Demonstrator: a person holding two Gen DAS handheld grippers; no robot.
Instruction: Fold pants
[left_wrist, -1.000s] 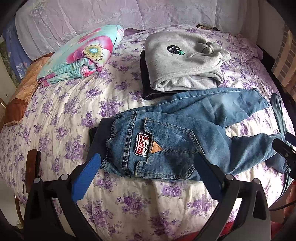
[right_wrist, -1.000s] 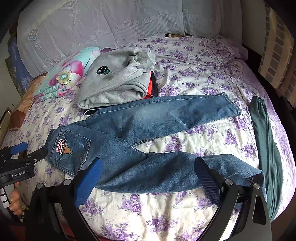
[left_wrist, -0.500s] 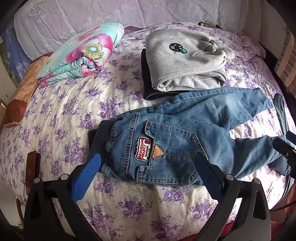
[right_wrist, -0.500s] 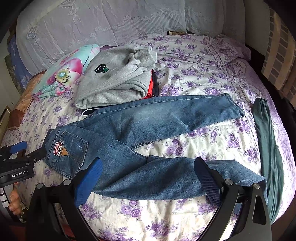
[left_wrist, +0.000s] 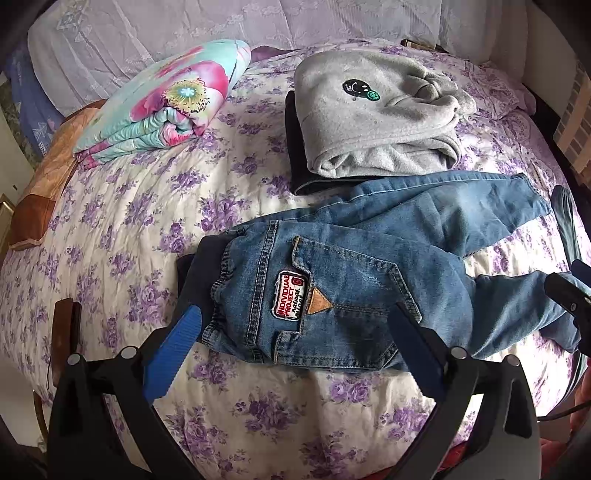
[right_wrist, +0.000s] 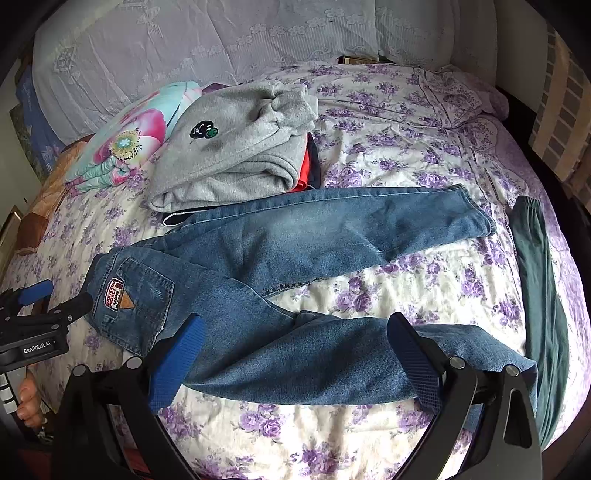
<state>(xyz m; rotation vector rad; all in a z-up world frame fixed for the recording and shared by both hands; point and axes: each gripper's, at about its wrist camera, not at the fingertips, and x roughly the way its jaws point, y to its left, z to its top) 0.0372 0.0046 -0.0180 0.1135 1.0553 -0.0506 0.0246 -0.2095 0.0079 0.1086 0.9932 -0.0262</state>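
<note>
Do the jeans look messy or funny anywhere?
A bit. The jeans lie flat on the bed, but their two legs splay apart in a V instead of lying together, and the near leg is wrinkled. Nothing looks torn or spilled. Both grippers, left and right, are open.

Both cameras look forward along their own jaws, down over the near edge of the bed toward the pillows. The left view sits close above the waistband end of the jeans; the right view sits close above a leg of the jeans. Both share the jeans, the grey sweatshirt and the floral quilt.
</note>
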